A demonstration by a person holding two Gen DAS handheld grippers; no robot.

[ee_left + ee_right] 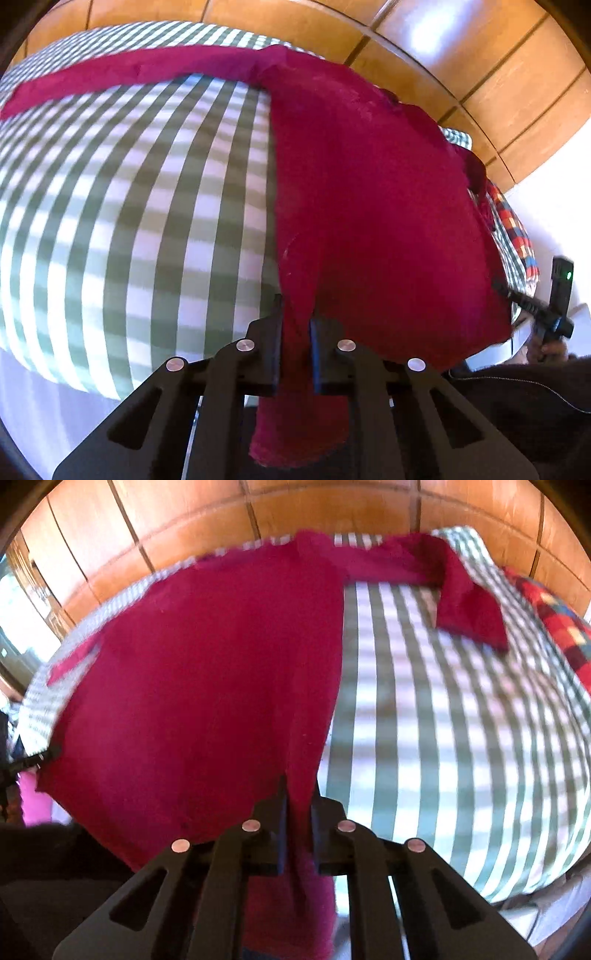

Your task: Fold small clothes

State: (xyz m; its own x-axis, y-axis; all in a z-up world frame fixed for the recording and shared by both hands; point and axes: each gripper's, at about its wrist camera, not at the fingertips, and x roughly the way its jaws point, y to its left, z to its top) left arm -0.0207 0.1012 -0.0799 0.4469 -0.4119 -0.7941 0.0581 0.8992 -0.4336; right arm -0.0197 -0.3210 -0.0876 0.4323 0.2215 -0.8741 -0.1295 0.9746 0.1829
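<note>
- My left gripper [296, 314]: fingers [275, 332] clamped on the near hem of the red garment [369, 192].
- My right gripper [300, 794]: fingers [280, 819] pinching the same hem's other corner.
- Red garment: spread on the green-checked bed [129, 221], 1 sleeve [129, 77] outstretched.
- Plaid cloth [554, 616]: at the bed's edge.

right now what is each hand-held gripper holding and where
Both grip the red garment at its near hem: left hand-held gripper at the left corner, right hand-held gripper at the right corner.
</note>
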